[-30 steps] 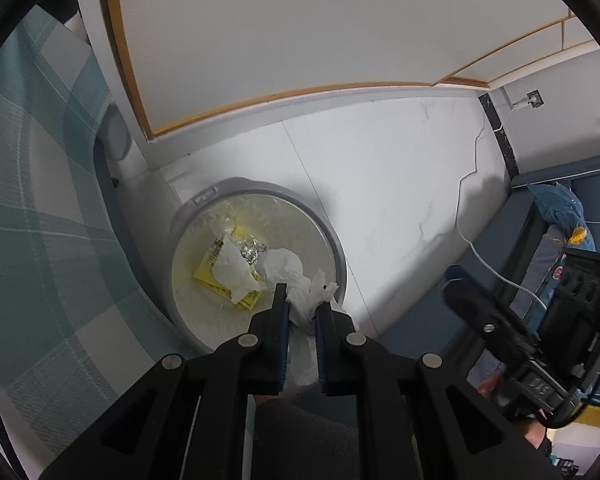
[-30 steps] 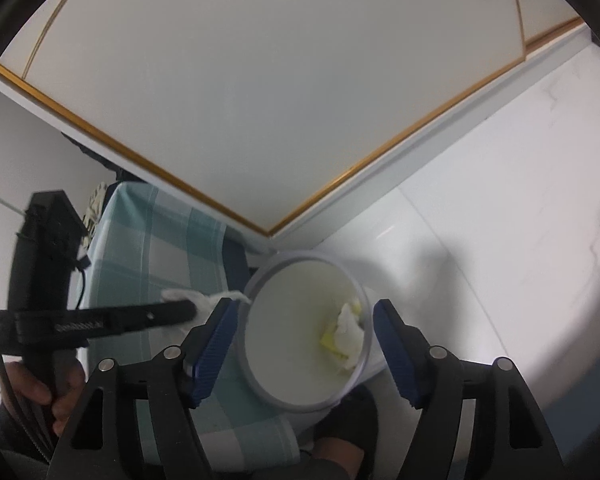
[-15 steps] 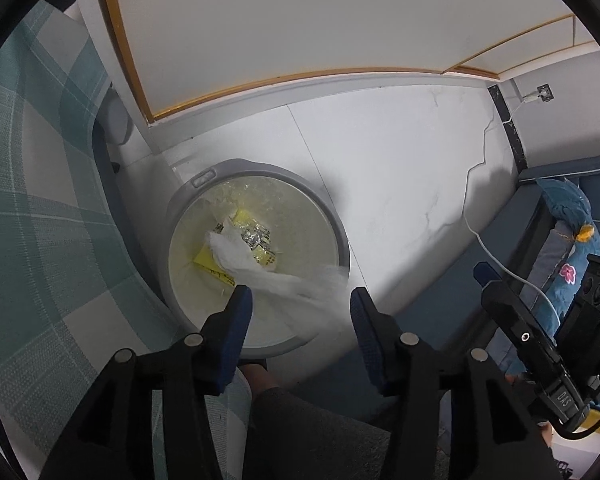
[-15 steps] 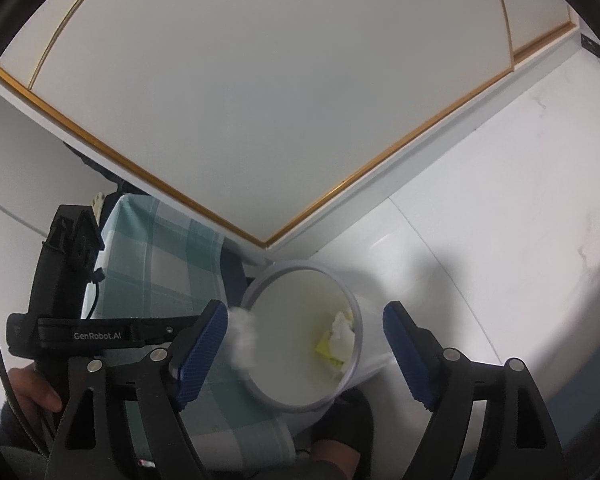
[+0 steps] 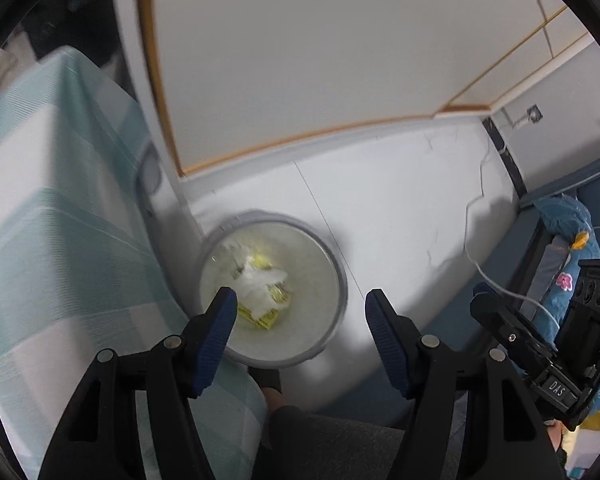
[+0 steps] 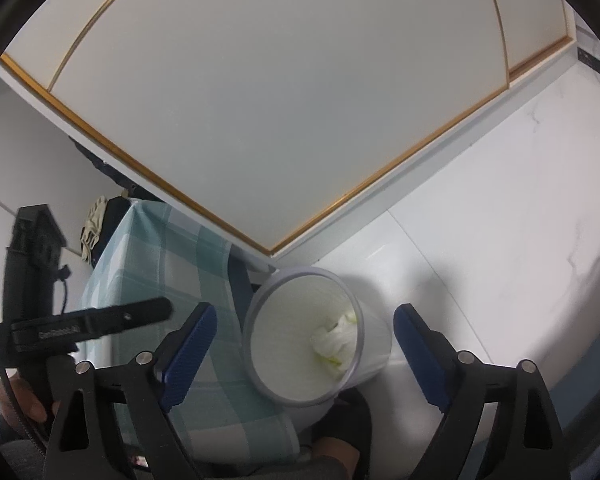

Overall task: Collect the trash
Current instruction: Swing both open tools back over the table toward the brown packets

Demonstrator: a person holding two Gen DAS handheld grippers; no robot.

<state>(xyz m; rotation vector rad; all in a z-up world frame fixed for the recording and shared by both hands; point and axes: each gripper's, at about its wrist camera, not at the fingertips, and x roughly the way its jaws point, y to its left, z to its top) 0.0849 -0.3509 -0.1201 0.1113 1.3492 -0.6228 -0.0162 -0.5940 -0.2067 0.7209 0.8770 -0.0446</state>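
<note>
A round white trash bin (image 5: 332, 312) stands on the floor beside the table; it also shows in the right wrist view (image 6: 376, 360). Crumpled white tissue (image 5: 260, 284) lies inside it on yellow wrappers (image 5: 266, 320); the tissue also shows in the right wrist view (image 6: 336, 336). My left gripper (image 5: 300, 320) is open and empty, above the bin. My right gripper (image 6: 304, 340) is open and empty, also above the bin. The left gripper's body (image 6: 88, 324) shows at the left of the right wrist view.
A table under a teal checked cloth (image 5: 52, 240) stands left of the bin, also in the right wrist view (image 6: 172, 264). White wall panels with gold trim (image 5: 320, 60) rise behind. A white cable (image 5: 480, 264) and blue bedding (image 5: 568, 220) lie at the right.
My left gripper opened and let go of the white tissue, which dropped into the bin. The left gripper then rose and opened wider. My right gripper stayed open.
</note>
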